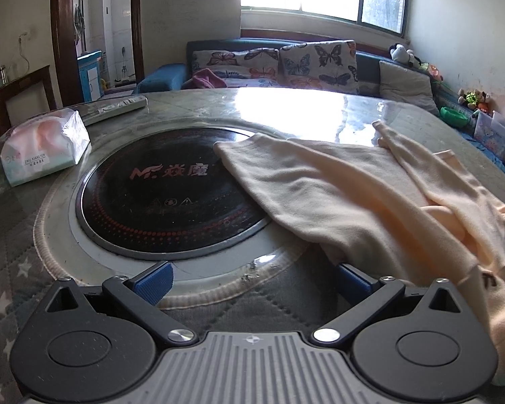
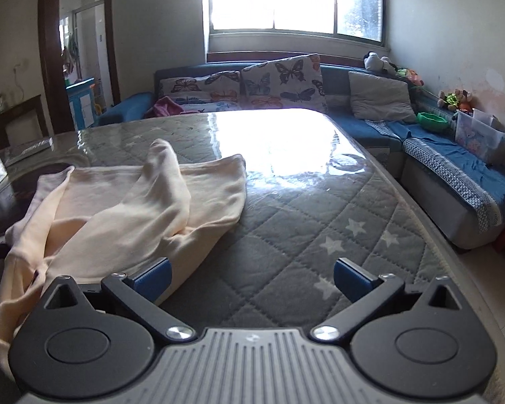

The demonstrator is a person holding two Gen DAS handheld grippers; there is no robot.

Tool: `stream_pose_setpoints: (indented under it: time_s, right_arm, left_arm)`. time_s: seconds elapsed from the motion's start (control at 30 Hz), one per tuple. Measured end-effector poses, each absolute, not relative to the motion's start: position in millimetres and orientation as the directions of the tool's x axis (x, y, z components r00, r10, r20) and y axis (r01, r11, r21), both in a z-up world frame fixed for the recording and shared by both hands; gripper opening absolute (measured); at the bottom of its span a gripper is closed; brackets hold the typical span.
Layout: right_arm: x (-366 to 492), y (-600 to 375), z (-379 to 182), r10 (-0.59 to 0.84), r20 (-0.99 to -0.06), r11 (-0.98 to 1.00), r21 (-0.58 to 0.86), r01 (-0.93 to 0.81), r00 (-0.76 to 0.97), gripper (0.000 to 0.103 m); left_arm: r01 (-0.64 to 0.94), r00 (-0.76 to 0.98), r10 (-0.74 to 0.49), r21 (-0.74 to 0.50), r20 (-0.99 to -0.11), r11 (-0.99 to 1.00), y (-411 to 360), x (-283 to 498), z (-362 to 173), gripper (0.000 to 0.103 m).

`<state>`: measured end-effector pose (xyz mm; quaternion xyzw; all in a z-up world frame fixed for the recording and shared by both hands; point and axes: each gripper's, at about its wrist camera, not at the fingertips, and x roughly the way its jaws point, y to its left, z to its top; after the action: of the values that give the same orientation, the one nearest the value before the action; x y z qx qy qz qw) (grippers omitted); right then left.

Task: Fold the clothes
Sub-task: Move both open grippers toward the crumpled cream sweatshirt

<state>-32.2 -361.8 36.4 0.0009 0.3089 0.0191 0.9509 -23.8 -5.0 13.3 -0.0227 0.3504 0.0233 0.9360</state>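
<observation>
A pale peach garment (image 1: pixel 353 195) lies crumpled on the table, partly over the black cooktop; the right wrist view shows the same garment (image 2: pixel 134 208) at left, one sleeve bunched upward. My left gripper (image 1: pixel 252 282) is open, low over the table's near edge, its right pad just beside the garment's hem. My right gripper (image 2: pixel 250 279) is open too, with its left pad at the garment's near edge and nothing between the fingers.
A round black induction cooktop (image 1: pixel 165 195) is set into the quilted, star-patterned table cover (image 2: pixel 320 219). A tissue pack (image 1: pixel 43 144) and a remote (image 1: pixel 118 107) lie at far left. A blue sofa (image 2: pixel 454 168) with butterfly cushions runs behind and right.
</observation>
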Motion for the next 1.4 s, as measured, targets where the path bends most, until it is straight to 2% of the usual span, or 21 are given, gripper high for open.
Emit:
stream_pose_setpoints:
  time_s: [0.8,1.4]
  right_arm:
    - [-77.2,-338.4,46.0,0.136,-0.591,0.991,0.076,-0.114,0.795,0.103]
    - [-91.3,-319.9,48.8,0.142,-0.603,0.988,0.032,-0.154,0.785,0.103]
  left_arm:
    - [-0.030,0.711,0.032,0.016,-0.702,0.999,-46.5,-65.0,25.8,0.103]
    - [0.000,0.709,0.031,0.044,-0.705,0.999,-65.4,-79.1,31.7,0.103]
